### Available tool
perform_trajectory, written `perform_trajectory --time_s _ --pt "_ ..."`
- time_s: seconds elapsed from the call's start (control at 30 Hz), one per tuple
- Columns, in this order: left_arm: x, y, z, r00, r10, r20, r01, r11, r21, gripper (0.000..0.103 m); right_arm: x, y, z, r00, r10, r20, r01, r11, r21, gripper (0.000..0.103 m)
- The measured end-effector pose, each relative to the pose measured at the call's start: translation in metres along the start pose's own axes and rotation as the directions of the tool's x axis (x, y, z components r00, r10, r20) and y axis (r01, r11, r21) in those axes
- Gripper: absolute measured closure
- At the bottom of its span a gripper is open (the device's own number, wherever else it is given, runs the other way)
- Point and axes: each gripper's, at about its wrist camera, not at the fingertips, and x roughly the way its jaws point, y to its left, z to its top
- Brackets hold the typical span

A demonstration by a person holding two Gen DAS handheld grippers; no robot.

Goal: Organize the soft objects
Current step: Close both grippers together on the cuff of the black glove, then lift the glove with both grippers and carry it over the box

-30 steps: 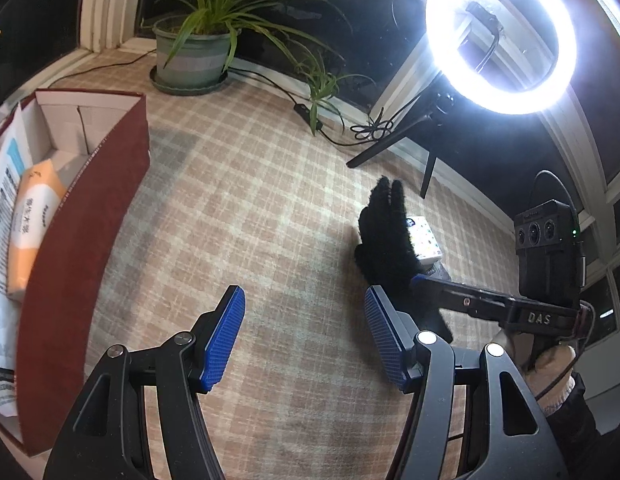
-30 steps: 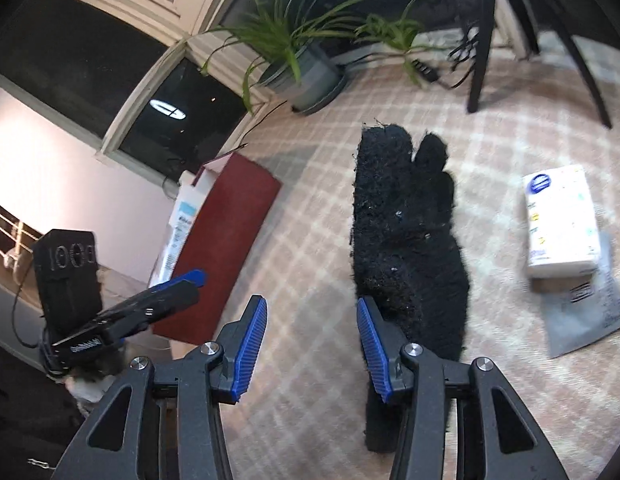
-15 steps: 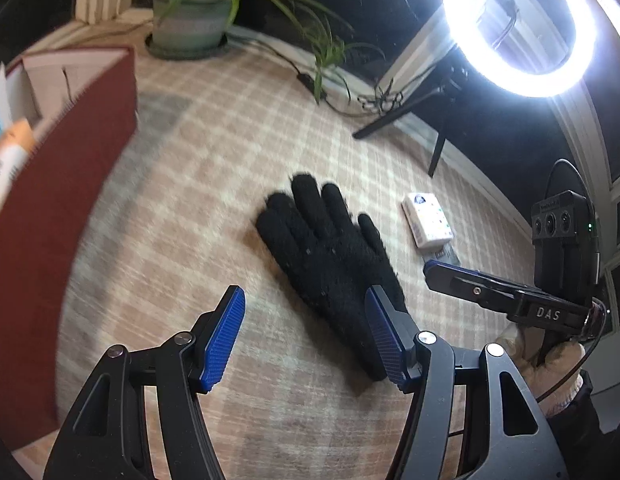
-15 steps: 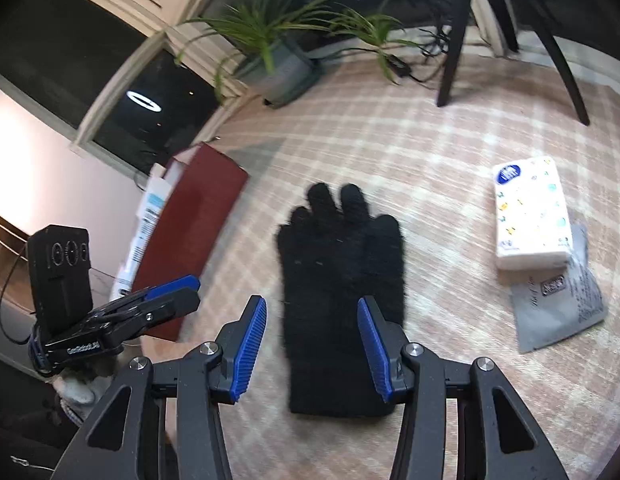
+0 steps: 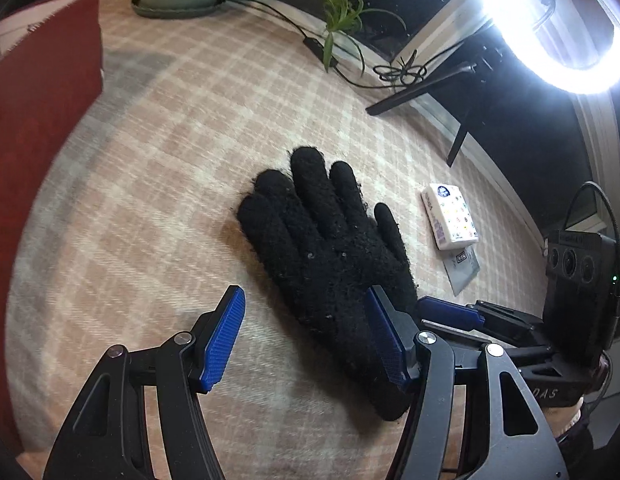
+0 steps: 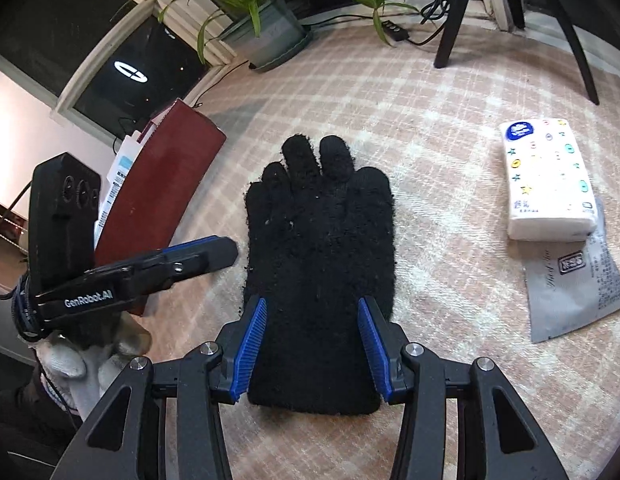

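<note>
**Black glove flat on the checked cloth, both grippers above it**

I see a surface covered with a cloth [image 6: 449, 92] in a pink, beige and white check pattern. The black glove [image 6: 319, 248] lies flat in the middle of it, fingers pointing away from me toward the window side.

My right gripper [image 6: 311, 350] hangs over the cuff end of the glove. Its jaws stand moderately apart, one blue pad on each side of the cuff, and I cannot tell if the pads touch the wool. My left gripper [image 5: 306, 340] is beside the glove on its little-finger side; the jaws are fairly wide and hold nothing, only cloth between them, with the right-side pad in front of the glove's edge.

To the right of the glove lies a white pack of tissues [image 6: 547, 178], and a grey flat packet [image 6: 571, 280] lies partly under it. At the left stands a dark red box [image 6: 162, 184] with some packages inside. At the far edge I see a potted plant [image 6: 266, 28], a power strip with cables [image 6: 395, 30], and the black legs of a tripod [image 6: 455, 12]. A bright ring light [image 5: 549, 28] shines at the upper right in the left view. Behind are dark windows with white frames.
</note>
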Motion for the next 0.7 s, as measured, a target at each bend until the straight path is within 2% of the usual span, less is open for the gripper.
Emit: perform_trajectory --time_s 0.17,0.23,0.37,0.4,0.5,0.57,0.7 --pt "0.011 -0.003 -0.003 0.999 -0.035 -0.032 0.035 0.999 -0.011 0.044 0.007 0.004 0.001 1.0 0.005 -0.015 -0.005 1.0 -0.021 0.059" --pt "0.015 -0.003 -0.003 0.998 -0.053 -0.046 0.052 0.998 -0.022 0.051 0.01 0.006 0.001 1.0 0.008 -0.024 -0.009 0.999 -0.031 0.059" --pt "0.02 -0.007 -0.005 0.997 -0.064 -0.051 0.064 0.998 -0.015 0.057 0.015 0.01 0.0 0.999 0.005 -0.036 -0.007 0.998 -0.059 0.059" --pt "0.021 -0.008 -0.005 0.996 -0.066 -0.053 0.065 0.998 -0.016 0.061 0.016 0.012 0.001 0.999 -0.002 -0.039 0.0 0.998 -0.067 0.06" --pt "0.023 -0.01 -0.005 0.996 -0.069 -0.056 0.068 0.998 -0.012 0.071 0.02 0.016 0.002 0.999 -0.023 -0.045 0.019 0.996 -0.091 0.063" --pt "0.025 -0.013 -0.005 0.996 -0.065 -0.057 0.065 0.998 -0.003 0.072 0.023 0.018 0.003 0.998 -0.046 -0.048 0.041 0.994 -0.104 0.068" --pt "0.028 -0.021 -0.008 0.996 -0.065 -0.067 0.067 0.997 0.025 0.077 0.026 0.019 0.005 0.995 -0.082 -0.047 0.076 0.989 -0.128 0.083"
